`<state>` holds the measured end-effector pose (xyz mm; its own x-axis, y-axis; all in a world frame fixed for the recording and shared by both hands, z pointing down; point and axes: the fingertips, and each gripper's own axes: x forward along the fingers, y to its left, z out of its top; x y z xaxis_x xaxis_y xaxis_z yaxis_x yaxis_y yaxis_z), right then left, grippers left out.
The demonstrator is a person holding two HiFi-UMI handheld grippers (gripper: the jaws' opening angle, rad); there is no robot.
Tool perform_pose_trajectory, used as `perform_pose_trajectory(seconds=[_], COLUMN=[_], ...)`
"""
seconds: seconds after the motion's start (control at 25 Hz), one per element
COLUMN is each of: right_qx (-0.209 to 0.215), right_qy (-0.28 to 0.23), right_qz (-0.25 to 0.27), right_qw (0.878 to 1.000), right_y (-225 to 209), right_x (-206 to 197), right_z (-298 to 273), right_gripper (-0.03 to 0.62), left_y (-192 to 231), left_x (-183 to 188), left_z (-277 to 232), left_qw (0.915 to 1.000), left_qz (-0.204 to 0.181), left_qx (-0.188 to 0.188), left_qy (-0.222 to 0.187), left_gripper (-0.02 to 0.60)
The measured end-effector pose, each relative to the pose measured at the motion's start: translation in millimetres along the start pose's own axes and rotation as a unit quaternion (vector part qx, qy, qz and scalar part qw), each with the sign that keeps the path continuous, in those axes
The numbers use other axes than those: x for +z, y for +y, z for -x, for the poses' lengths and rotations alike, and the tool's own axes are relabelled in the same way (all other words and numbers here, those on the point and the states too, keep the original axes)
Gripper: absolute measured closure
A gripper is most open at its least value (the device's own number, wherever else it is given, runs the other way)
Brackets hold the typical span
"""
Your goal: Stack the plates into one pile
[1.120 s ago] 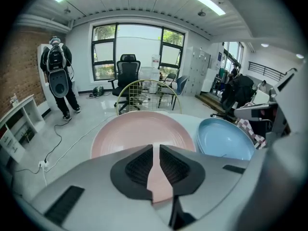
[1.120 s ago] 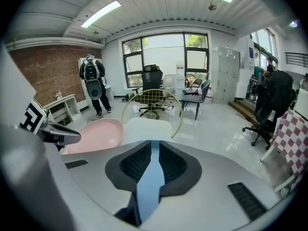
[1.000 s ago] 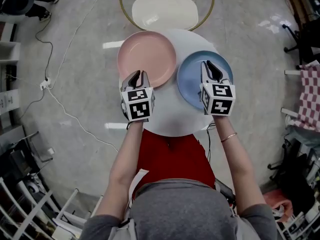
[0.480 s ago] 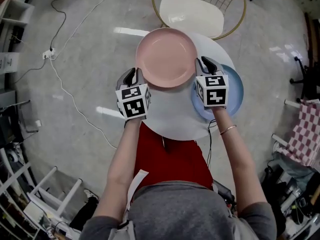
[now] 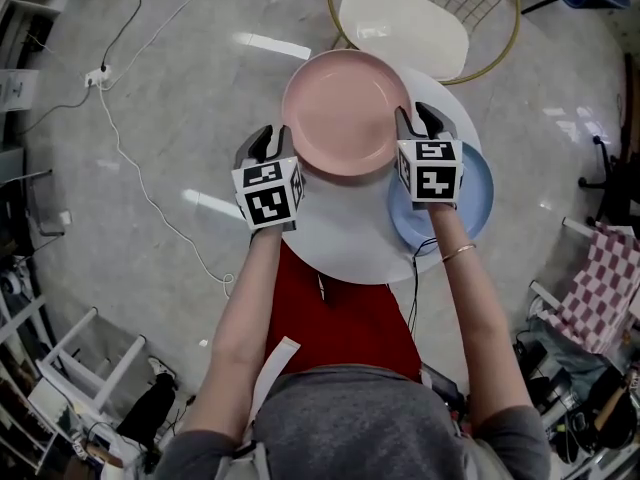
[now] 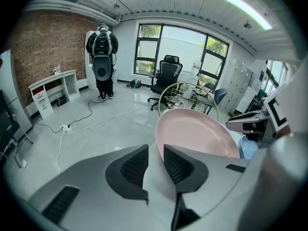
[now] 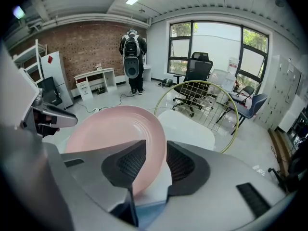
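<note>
A pink plate (image 5: 340,113) lies on the round white table (image 5: 340,243), at its far side. A blue plate (image 5: 472,203) lies to its right, nearer me. My left gripper (image 5: 268,136) is at the pink plate's left rim and my right gripper (image 5: 420,118) at its right rim. Both sets of jaws are opening. In the left gripper view the pink plate (image 6: 202,134) has its rim at the tips of the left gripper (image 6: 155,153). In the right gripper view the pink plate (image 7: 110,129) has its rim between the jaws of the right gripper (image 7: 156,150), not squeezed.
A white-seated chair with a gold wire back (image 5: 405,28) stands just beyond the table. A white cable (image 5: 130,168) runs over the floor at the left. A checked cloth (image 5: 600,288) hangs at the right. My red lap is against the table's near edge.
Both grippers moved forward from the near side of the plates to the pink plate's two sides; the right one left the blue plate. Their jaws now stand wider.
</note>
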<state>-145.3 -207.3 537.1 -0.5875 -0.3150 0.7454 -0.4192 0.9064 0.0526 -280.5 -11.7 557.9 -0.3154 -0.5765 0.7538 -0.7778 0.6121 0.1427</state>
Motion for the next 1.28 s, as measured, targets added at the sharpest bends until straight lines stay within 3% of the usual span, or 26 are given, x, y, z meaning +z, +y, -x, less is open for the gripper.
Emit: perform_pose_trajectory(seconds=[0.52, 0.92, 1.28], right_qx=[0.001, 0.009, 0.0], right_qy=[0.057, 0.098, 0.094], right_qz=[-0.009, 0.032, 0.017], right_qw=[0.998, 0.995, 0.995], right_y=[-11.4, -8.7, -10.5], right_x=[-19.7, -25.9, -25.2], right_z=[-30.8, -33.6, -30.9], right_gripper=[0.461, 0.496, 0.52], left_y=[-6.8, -11.7, -12.1], left_x=[-5.5, -14.6, -15.1], left_z=[-29.5, -39.0, -36.3], left_qw=[0.9986, 0.9979, 0.9971], left_qz=[0.041, 0.036, 0.045], left_qx=[-0.014, -0.001, 0.003], left_qy=[0.031, 0.054, 0.062], left_gripper=[0.459, 0.486, 0.506])
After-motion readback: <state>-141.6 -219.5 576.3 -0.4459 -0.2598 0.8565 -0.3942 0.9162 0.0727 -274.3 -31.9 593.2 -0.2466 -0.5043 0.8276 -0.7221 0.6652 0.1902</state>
